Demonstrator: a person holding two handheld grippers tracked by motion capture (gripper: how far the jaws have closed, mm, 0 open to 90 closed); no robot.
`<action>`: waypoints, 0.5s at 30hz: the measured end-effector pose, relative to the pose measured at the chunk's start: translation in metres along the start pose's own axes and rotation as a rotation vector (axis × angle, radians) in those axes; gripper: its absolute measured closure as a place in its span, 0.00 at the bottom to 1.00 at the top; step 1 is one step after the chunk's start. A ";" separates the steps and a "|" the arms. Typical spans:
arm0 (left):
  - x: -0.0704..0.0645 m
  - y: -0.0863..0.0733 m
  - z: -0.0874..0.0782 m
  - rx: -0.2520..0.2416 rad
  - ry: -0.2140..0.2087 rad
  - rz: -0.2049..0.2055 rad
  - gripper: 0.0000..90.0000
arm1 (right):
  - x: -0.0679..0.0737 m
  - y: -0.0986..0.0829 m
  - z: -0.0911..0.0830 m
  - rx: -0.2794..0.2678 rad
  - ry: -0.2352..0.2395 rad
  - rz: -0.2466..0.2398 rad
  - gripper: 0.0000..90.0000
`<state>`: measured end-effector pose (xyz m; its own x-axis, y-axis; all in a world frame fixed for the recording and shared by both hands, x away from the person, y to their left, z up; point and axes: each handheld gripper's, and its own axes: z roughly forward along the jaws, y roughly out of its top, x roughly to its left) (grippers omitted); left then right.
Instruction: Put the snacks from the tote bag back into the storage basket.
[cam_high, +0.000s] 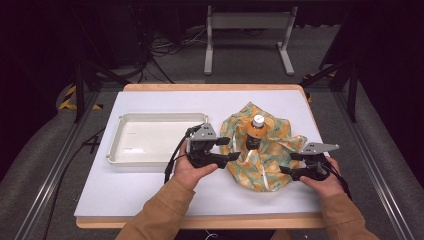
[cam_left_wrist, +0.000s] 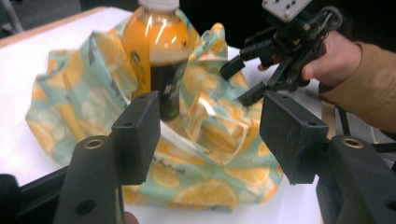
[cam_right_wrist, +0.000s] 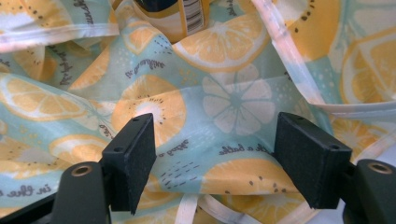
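white tray (cam_high: 131, 120) | left on table (cam_high: 125, 190) | metal stand (cam_high: 248, 22) behind

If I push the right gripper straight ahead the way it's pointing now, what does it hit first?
Most likely the citrus-print cloth: it lies right ahead between the open jaws of the right gripper. The bottle stands farther on, behind the folds; how far is unclear.

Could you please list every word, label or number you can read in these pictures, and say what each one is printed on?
"a bottle": cursive print on the lemon-patterned cloth, between the right gripper jaws.
Other cursive lines on the cloth: too blurred to read.
Barcode on the bottle label: digits too small.
Dark bottle label in the left gripper view: lettering blurred.
White tray: no readable text.
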<state>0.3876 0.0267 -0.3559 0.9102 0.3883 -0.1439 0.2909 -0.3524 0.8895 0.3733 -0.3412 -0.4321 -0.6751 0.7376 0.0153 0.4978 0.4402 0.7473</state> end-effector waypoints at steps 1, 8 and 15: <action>0.000 0.002 0.001 -0.005 0.001 0.001 0.43 | 0.000 0.000 0.000 0.000 0.000 -0.001 0.33; 0.006 0.015 0.006 -0.036 -0.014 0.024 0.40 | -0.001 0.001 -0.001 -0.024 0.011 0.000 0.31; 0.012 0.028 0.014 -0.057 -0.023 0.050 0.37 | -0.003 0.003 -0.007 -0.084 0.029 -0.003 0.30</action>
<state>0.4111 0.0098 -0.3389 0.9300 0.3512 -0.1081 0.2282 -0.3214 0.9191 0.3725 -0.3457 -0.4255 -0.6924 0.7208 0.0313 0.4490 0.3966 0.8007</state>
